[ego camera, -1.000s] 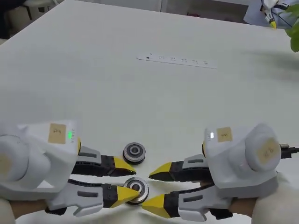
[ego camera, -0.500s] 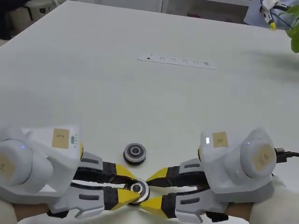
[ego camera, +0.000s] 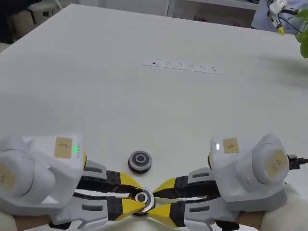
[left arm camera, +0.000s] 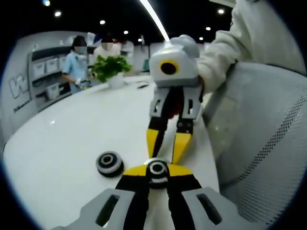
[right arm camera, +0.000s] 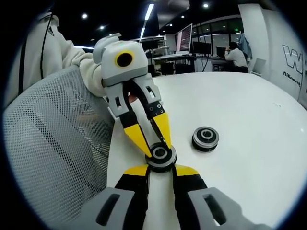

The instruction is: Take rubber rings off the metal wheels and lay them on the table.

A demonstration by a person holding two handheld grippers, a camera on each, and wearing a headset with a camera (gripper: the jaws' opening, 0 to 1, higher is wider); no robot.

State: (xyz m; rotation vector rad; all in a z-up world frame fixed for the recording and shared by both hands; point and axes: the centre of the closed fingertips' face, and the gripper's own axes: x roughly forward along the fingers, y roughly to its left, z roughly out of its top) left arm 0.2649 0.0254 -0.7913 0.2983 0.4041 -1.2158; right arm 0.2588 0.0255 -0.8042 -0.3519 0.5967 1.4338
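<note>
- Our left gripper [ego camera: 134, 195] came at the small round metal wheel with a black rubber ring [ego camera: 142, 197] from its left, jaws closed on it. The wheel lay flat at the near edge of the white table [ego camera: 144, 106].
- A second, matching black-ringed metal wheel [ego camera: 140, 160] lay just beyond it, clear of both grippers.
- Our right gripper [ego camera: 158, 198] met the same wheel from the right, jaws pinched on its rim. Both grippers sat equally near.
- The yellowish paper stickers [ego camera: 63, 143] on both housings bore marks too small to read.
</note>
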